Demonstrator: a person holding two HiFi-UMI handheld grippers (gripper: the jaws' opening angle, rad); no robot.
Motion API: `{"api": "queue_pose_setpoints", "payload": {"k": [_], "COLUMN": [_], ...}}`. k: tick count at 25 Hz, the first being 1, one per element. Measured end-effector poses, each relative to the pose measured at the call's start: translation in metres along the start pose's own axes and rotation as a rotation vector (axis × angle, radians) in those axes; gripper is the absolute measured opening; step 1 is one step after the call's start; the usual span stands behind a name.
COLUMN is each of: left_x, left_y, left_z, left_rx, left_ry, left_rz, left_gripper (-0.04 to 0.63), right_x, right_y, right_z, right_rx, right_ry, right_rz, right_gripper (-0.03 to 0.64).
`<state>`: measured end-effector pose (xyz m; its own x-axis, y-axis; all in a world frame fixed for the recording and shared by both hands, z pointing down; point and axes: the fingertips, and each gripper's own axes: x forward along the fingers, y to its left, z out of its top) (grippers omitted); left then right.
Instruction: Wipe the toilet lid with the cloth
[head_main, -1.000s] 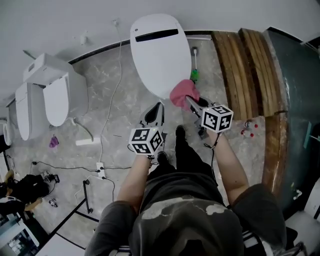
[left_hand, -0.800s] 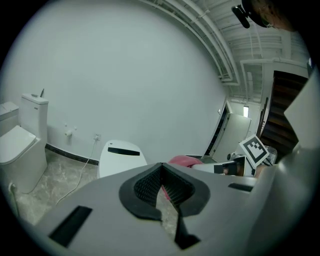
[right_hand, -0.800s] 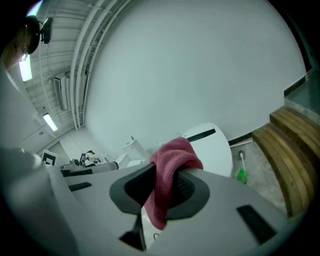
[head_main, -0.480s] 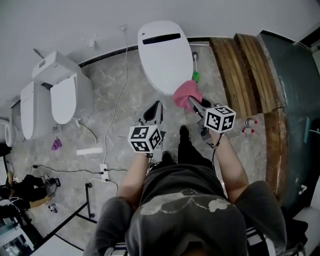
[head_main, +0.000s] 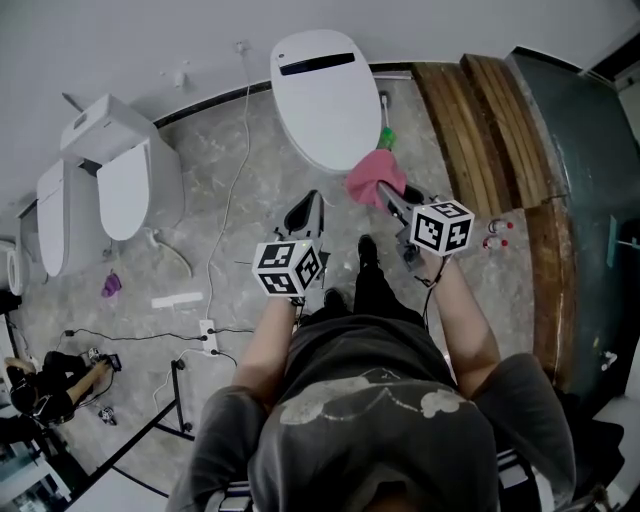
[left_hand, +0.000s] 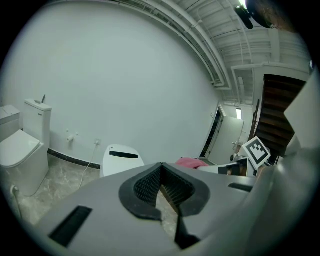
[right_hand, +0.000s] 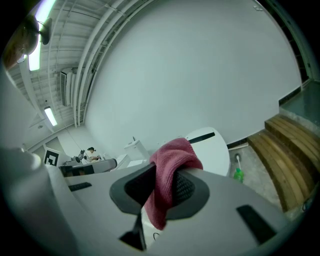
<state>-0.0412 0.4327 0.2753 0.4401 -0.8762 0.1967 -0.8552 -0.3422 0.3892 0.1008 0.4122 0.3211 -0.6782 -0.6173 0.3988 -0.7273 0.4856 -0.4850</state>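
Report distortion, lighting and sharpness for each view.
Head view: even soft light, no glare, toilet lid sharp, baseboard bowed by the wide lens. Left gripper view: fisheye circle with black corners, shut left claw filling the lower half. Right gripper view: same fisheye, ceiling lamp blown out, cloth crisp.

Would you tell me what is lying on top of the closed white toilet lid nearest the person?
Nothing lies on the white toilet lid; only its dark strip shows. The pink cloth, clamped in the right tool, covers its near right edge.
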Motion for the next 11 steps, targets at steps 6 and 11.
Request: {"api": "queue_pose_setpoints", "payload": {"k": [6, 11], "left_x": [-0.0005, 0.0048], "left_y": [0.0000, -0.0001], "left_z": [-0.0026, -0.0047], "left_rx": [-0.003, -0.004], "left_ry": [0.011, 0.022], "left_rz": [-0.011, -0.022], "left_gripper": [0.008, 0.008], "right_x": [-0.0021, -0.0020], "right_y": [0.0003, -0.0005], "right_z": [-0.0054, -0.0049], "right_rx": [0.006, 0.003], "right_ry": [0.007, 0.010], "right_rz": [-0.013, -0.022], "right_gripper": [0.055, 0.055]}}
